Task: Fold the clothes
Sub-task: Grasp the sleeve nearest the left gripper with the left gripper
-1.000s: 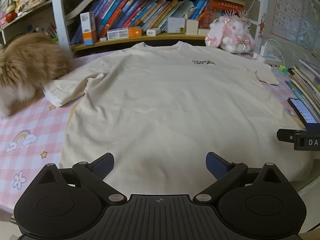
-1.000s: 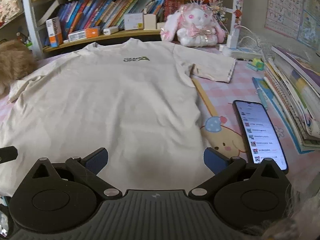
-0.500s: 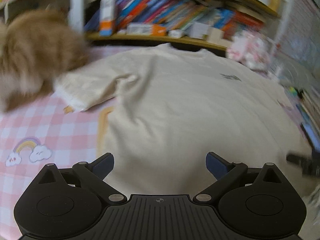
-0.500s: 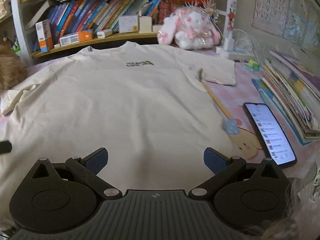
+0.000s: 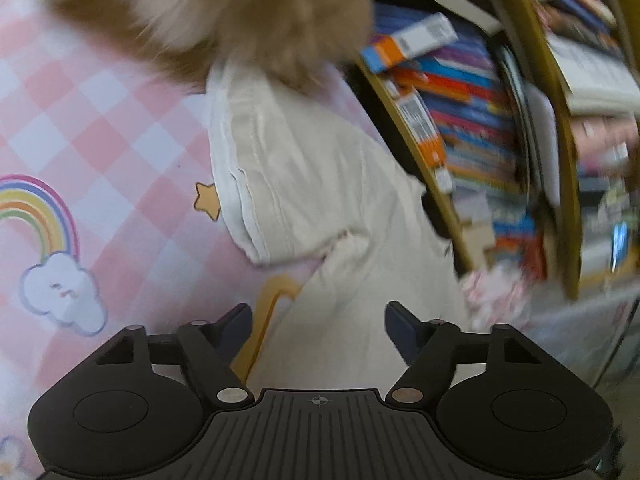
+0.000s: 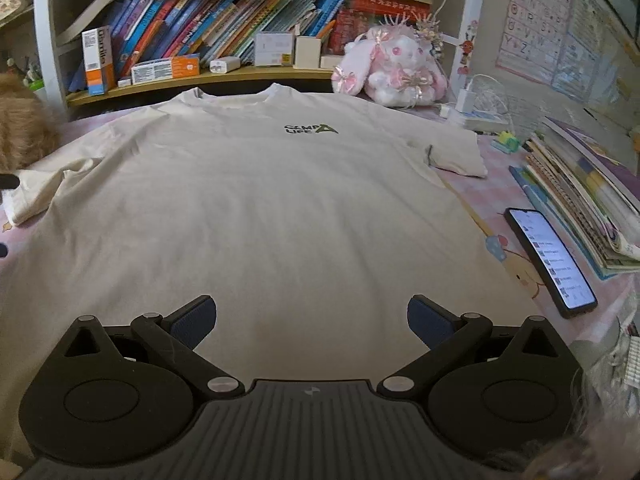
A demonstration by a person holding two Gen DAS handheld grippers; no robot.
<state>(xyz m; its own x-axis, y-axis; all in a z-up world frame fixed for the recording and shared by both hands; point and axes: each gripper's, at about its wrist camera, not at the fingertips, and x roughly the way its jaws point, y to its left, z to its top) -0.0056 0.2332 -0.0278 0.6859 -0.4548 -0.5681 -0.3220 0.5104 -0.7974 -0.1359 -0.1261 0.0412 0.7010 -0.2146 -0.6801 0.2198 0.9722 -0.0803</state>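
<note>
the cream t-shirt [image 6: 256,208] lies flat, front up, on the pink checked worktop [image 5: 100,128]; the left gripper [image 5: 318,320] hangs over its sleeve [image 5: 272,184], jaws released and empty; the right gripper [image 6: 312,316] hovers above the hem, jaws spread, holding nothing.

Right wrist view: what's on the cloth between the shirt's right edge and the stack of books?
In the right wrist view, a phone with its screen lit lies face up on the pink tablecloth between the T-shirt and the book stack; otherwise only printed cloth.
</note>
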